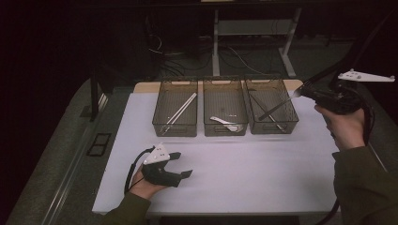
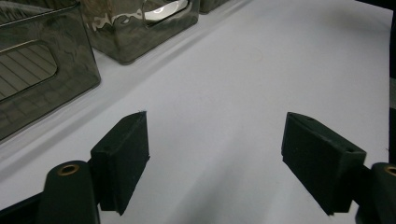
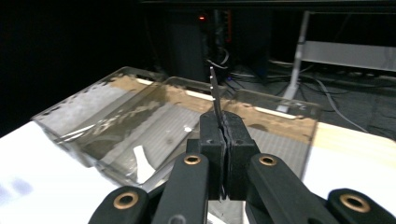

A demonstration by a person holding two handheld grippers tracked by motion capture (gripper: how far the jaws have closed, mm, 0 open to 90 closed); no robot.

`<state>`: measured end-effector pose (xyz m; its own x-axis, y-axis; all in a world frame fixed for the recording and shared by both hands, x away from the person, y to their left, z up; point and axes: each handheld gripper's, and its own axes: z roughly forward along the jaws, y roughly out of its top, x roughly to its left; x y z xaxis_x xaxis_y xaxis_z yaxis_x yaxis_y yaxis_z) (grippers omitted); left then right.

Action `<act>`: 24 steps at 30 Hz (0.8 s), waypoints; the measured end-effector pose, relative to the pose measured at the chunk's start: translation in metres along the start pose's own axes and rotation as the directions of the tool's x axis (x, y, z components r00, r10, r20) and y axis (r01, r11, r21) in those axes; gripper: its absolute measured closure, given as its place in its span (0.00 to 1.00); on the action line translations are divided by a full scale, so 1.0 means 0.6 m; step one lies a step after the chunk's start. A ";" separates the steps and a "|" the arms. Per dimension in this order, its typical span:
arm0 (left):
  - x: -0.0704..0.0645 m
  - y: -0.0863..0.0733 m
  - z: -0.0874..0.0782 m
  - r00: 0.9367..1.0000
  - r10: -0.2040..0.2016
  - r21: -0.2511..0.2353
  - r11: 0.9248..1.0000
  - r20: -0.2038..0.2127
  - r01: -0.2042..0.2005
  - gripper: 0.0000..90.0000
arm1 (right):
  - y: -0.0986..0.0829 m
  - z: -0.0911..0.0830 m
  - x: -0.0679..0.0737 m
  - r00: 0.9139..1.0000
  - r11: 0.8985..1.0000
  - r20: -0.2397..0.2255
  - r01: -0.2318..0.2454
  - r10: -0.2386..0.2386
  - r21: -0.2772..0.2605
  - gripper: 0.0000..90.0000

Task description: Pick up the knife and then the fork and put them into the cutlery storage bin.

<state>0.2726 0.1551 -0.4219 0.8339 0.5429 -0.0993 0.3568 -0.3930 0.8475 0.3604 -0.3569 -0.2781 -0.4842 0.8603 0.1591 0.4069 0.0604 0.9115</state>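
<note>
So the right gripper (image 1: 300, 92) is clamped tight on a thin knife (image 1: 277, 107), holding it up over the right bin (image 1: 271, 112), blade slanting down into it. Left gripper (image 1: 180, 165) just sits on the white table (image 1: 244, 164) with jaws wide apart, nothing in them. Middle bin (image 1: 225, 113) has a white spoon (image 1: 225, 123), left bin (image 1: 175, 114) has chopsticks (image 1: 180, 110)

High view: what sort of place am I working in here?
Probably a lab or workshop test bench set up for sorting cutlery. Three clear bins stand in a row on a white-covered table, and cables trail on the dark floor round desk legs behind. The right gripper holds a thin utensil.
</note>
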 end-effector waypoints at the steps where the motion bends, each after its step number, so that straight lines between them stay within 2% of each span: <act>1: 0.000 0.000 0.000 1.000 0.001 -0.002 1.000 -0.002 -0.001 0.24 | 0.002 0.003 -0.006 1.000 1.000 0.009 -0.002 0.002 0.005 0.98; 6: 0.002 0.001 0.003 1.000 0.000 -0.002 1.000 0.003 0.000 0.22 | 0.000 0.041 -0.029 0.999 0.998 0.028 -0.019 0.018 0.063 0.98; 9: 0.002 0.000 0.003 1.000 -0.002 -0.002 1.000 0.006 0.002 0.22 | -0.008 0.073 -0.038 0.999 0.993 0.037 -0.025 0.020 0.117 0.98; 15: 0.001 0.000 0.004 1.000 0.002 0.000 1.000 0.014 -0.002 0.22 | -0.024 0.127 -0.047 0.999 0.981 0.036 -0.038 0.031 0.190 0.98; 19: 0.000 0.000 0.005 1.000 0.004 -0.001 1.000 0.018 -0.004 0.22 | -0.033 0.149 -0.051 0.998 0.973 0.016 -0.062 0.060 0.224 0.98; 24: -0.002 0.000 0.007 1.000 0.006 0.003 1.000 0.025 -0.006 0.22 | -0.044 0.170 -0.056 0.997 0.960 0.011 -0.070 0.070 0.270 0.98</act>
<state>0.2734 0.1516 -0.4241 0.8464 0.5216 -0.1070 0.3527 -0.3986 0.8466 0.4449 -0.3360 -0.3460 -0.4458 0.8682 0.2180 0.6342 0.1345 0.7614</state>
